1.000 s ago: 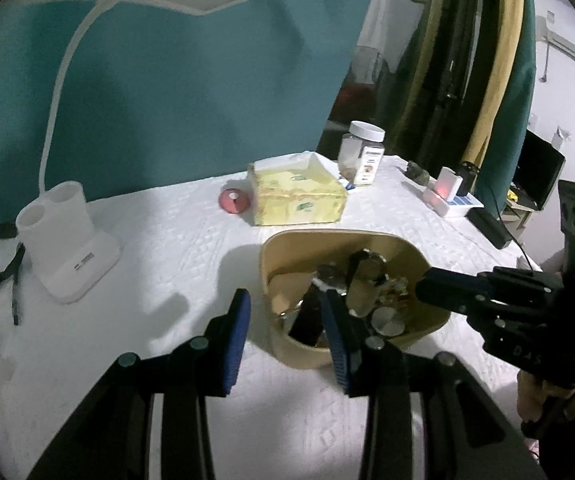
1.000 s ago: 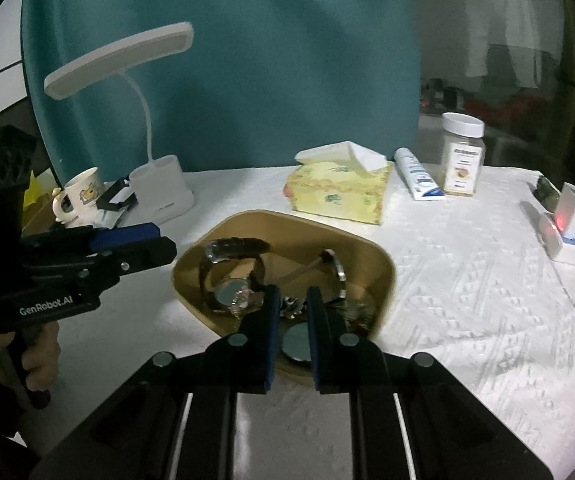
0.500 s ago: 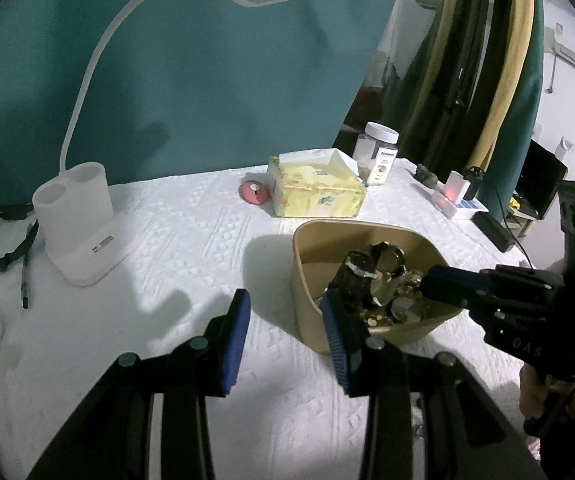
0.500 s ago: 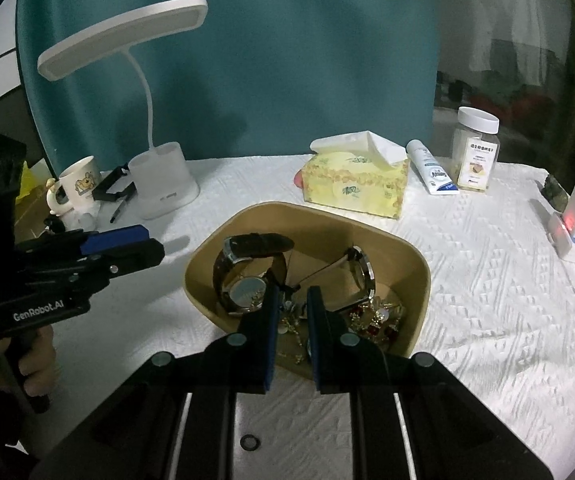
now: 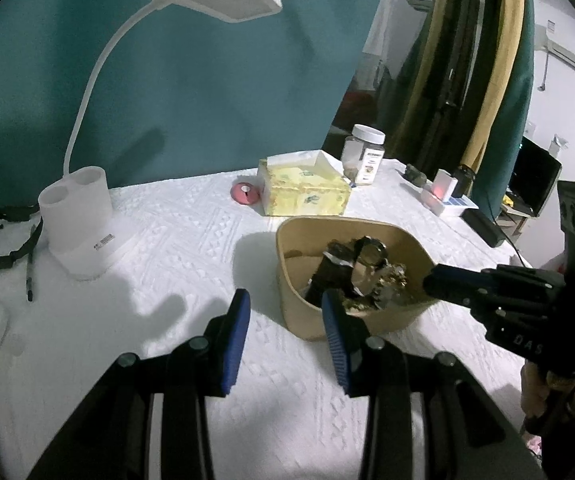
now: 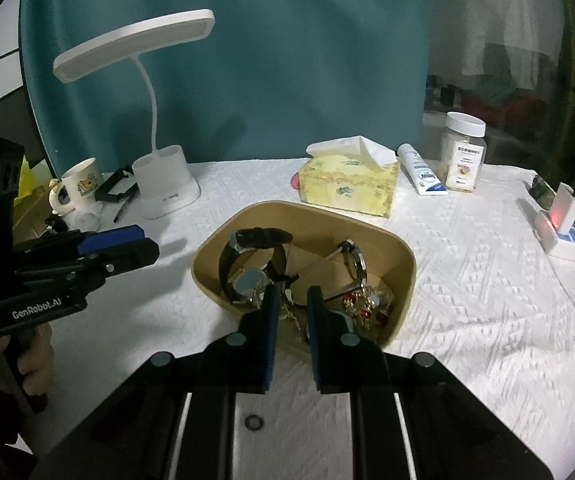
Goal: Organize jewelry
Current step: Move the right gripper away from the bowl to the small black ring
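A tan bowl (image 6: 403,258) (image 5: 287,280) on the white tablecloth holds watches (image 6: 247,256), a bangle (image 6: 357,266) and gold and red jewelry (image 6: 365,306). A small ring (image 6: 254,422) lies on the cloth between the right gripper's arms. My right gripper (image 6: 290,300) hovers at the bowl's near rim, its jaws a narrow gap apart, with nothing seen between them. My left gripper (image 5: 285,312) is open and empty, left of the bowl; it shows in the right wrist view (image 6: 127,242).
A white desk lamp (image 6: 163,184), a mug (image 6: 81,184), a pen and a black clip stand at the left. A yellow tissue box (image 6: 347,188), a tube, a jar (image 6: 463,152) and a pink disc (image 5: 243,193) are behind the bowl. A charger block (image 6: 563,220) is at the right.
Both grippers have pulled back from the bowl. The right gripper's jaws opened slightly. The ring on the cloth has come into view.
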